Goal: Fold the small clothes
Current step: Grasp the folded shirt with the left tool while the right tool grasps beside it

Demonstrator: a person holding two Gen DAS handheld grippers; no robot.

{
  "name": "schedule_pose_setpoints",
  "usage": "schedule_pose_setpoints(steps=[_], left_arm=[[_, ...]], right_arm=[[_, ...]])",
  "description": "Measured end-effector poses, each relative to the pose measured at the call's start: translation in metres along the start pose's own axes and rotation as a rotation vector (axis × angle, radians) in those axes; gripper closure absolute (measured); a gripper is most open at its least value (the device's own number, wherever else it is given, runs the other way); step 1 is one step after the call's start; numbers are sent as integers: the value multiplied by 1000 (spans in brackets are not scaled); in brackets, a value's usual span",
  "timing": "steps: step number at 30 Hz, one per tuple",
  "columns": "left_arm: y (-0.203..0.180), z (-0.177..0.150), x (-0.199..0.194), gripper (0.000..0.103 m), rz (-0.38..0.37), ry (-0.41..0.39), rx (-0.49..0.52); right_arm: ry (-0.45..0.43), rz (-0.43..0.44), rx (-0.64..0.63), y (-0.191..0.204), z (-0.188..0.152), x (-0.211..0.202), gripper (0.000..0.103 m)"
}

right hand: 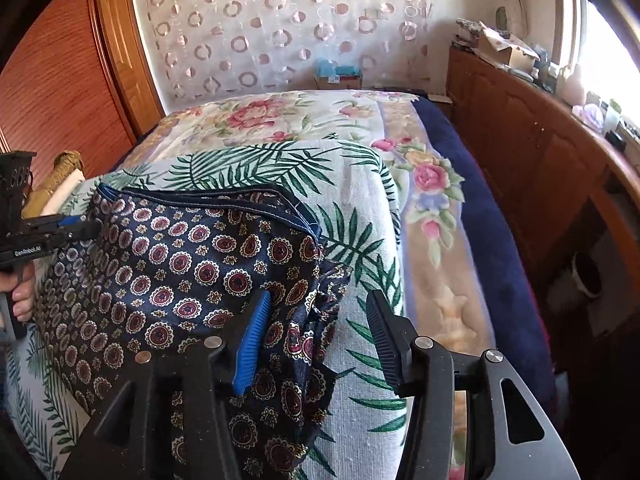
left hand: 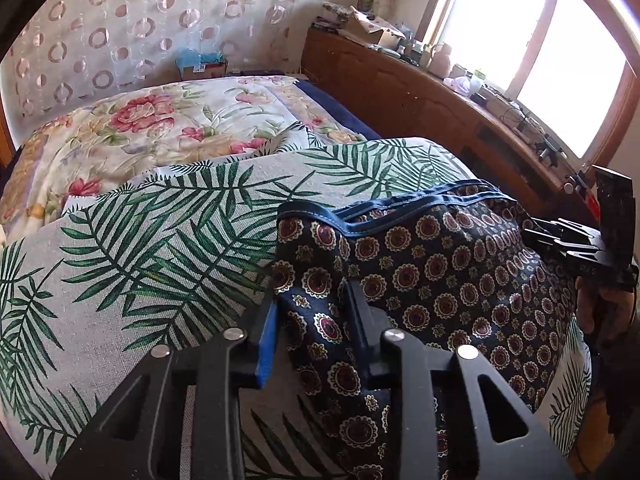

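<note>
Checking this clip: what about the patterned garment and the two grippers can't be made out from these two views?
- Patterned garment: its near hem, left wrist view, hidden under the left gripper body and cut by the bottom edge.
- Garment's type: bunched, so its shape is unclear in both views.
- Right gripper: its left finger's contact with the cloth, right wrist view, hidden by the finger itself.
</note>
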State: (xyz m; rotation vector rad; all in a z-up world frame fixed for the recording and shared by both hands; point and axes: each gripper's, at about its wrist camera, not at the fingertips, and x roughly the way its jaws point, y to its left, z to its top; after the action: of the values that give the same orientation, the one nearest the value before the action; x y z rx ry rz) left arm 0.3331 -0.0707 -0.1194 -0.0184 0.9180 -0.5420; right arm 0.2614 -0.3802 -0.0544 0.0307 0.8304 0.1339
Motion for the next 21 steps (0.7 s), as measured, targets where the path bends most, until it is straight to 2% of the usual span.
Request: schedule_pose_setpoints(steps=[5, 8, 9, 12, 13, 16, 21], left_arm=[[0, 0, -1, 81, -24, 2, -18], [-3, 0, -2, 91, -39, -1, -17], [-4, 0, -4, 96, -43, -5, -14], [-17, -2, -17, 98, 0, -65, 35], [-23, -2, -25, 98, -2, -90, 49], [-32, -2, -53, 98, -15, -158, 46], [-31, -5, -105, 98, -11, -267, 40]], right_arm=[[26, 48, 44, -6, 1, 6, 52], [30, 62, 27, -4, 4, 7, 52], [26, 76, 25, -3, 4, 8, 60], [21, 115, 13, 2, 3, 9, 86], [27, 126, 9, 5, 4, 8, 90], [-19, 115, -25, 12, 6, -7, 92], [-153, 134, -89, 39, 27, -47, 94]])
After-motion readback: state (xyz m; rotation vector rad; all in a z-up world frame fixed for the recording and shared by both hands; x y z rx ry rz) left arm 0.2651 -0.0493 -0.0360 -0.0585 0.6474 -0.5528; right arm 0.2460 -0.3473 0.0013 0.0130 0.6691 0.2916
